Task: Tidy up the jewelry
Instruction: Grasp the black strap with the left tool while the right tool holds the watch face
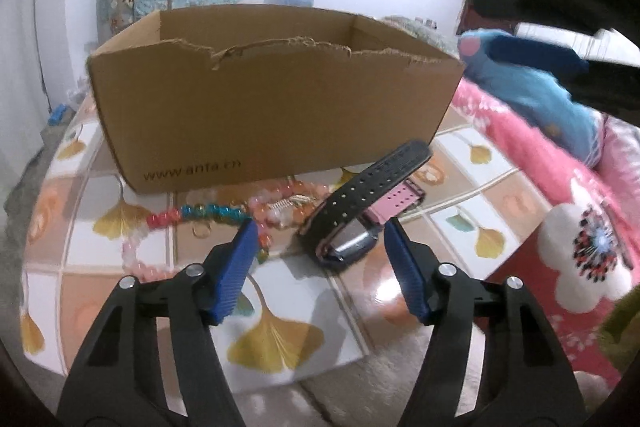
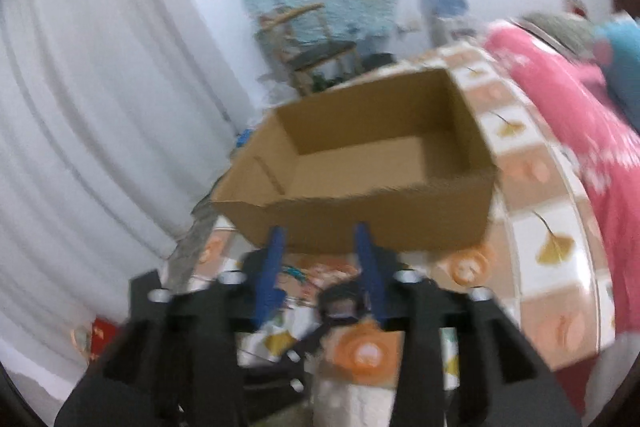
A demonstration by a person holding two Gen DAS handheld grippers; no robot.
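— Two grippers, then: how do they stand?

— The left gripper [image 1: 320, 227] is spread wide, its blue pads apart and pressing on nothing. It hangs low over the tabletop [image 1: 472, 195], which wears a cloth of orange and white squares with yellow leaves.

— What lies nearest it?

— A watch [image 1: 352, 247] with a silver case sits just ahead, between the two pad tips but touched by neither. A black strap [image 1: 372, 183] with rows of holes runs up and away from it, and a pink strap [image 1: 394, 205] lies beside that one.

— And the beads?

— A string of beads [image 1: 208, 213], red, blue and pale pink, trails along the cloth left of the watch, touching the left pad's tip in this view. A small gold-coloured piece lies among them; what it is I cannot tell.

— Further out?

— A cardboard box [image 1: 272, 107], open on top with a torn front rim, stands just behind the jewelry, toward the far edge. Past the right edge lies a pink blanket [image 1: 532, 163].

— The right gripper?

— The right gripper [image 2: 320, 239] is higher, in a blurred view, looking down into the box [image 2: 360, 163], which shows nothing inside. Its pads stand partly apart with nothing between them.
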